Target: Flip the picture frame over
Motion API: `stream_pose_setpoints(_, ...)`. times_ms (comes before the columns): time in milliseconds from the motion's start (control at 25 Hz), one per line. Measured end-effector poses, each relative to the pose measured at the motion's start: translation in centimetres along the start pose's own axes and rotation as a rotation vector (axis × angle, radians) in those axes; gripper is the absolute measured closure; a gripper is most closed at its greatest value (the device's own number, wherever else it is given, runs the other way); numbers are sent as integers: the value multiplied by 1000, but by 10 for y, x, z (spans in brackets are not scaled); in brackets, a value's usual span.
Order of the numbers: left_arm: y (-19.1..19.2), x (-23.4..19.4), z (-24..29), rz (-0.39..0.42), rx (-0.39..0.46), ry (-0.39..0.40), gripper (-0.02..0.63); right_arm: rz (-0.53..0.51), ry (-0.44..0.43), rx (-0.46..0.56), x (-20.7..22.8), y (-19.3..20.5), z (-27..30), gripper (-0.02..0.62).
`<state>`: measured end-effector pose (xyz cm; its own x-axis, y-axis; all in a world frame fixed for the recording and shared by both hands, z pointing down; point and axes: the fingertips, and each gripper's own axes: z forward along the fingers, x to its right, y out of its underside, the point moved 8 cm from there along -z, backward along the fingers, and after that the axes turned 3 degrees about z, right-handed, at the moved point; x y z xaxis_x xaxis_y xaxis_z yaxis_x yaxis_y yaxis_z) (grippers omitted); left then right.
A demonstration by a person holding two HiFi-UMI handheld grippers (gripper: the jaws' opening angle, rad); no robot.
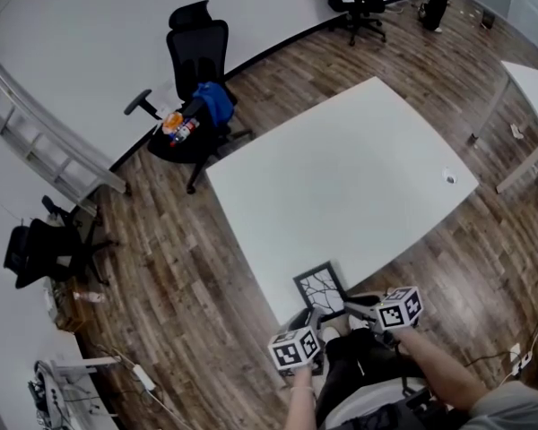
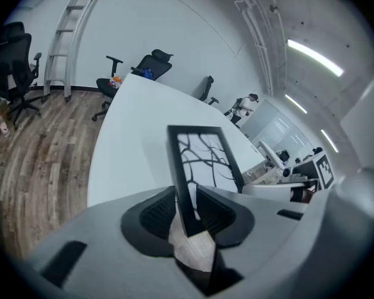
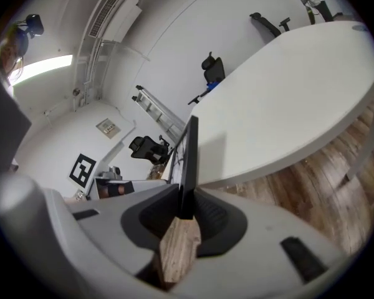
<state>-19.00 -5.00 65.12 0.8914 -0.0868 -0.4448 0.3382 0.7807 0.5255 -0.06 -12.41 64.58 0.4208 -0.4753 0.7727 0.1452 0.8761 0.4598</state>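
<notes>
A black picture frame (image 1: pixel 320 288) with a branch drawing lies at the near edge of the white table (image 1: pixel 341 177), picture side up and partly over the edge. My left gripper (image 1: pixel 310 318) grips its near left side. In the left gripper view the frame (image 2: pixel 202 157) rises from between the pads, with the left gripper (image 2: pixel 188 209) shut on its black border. My right gripper (image 1: pixel 350 304) comes in from the right. In the right gripper view the frame (image 3: pixel 189 161) stands edge-on, and the right gripper (image 3: pixel 186 207) is closed on its rim.
A black office chair (image 1: pixel 197 79) holding a blue item stands beyond the table's far left corner. A ladder (image 1: pixel 45 133) leans on the wall at left. A small round object (image 1: pixel 449 176) lies near the table's right corner. Another white table (image 1: pixel 533 88) is at right.
</notes>
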Motion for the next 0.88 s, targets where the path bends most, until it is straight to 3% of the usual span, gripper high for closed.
stream_pose_setpoints(160, -6, -3, 3, 0, -23, -8, 512, 92, 7, 2, -4, -3, -2, 516)
stream_pose_setpoints(440, -19, 2, -5, 22, -5, -27, 512, 128, 55, 23, -23, -13, -6, 520)
stream_pose_setpoints(640, -58, 38, -27, 70, 44, 31, 511, -38, 139, 44, -50, -26, -9, 525)
stream_pose_setpoints(760, -73, 61, -23, 120, 56, 11, 463, -169, 196, 72, -67, -30, -6, 525)
stream_pose_setpoints(880, -75, 62, -17, 60, 77, -27, 455, -242, 231, 103, -76, -32, -2, 526)
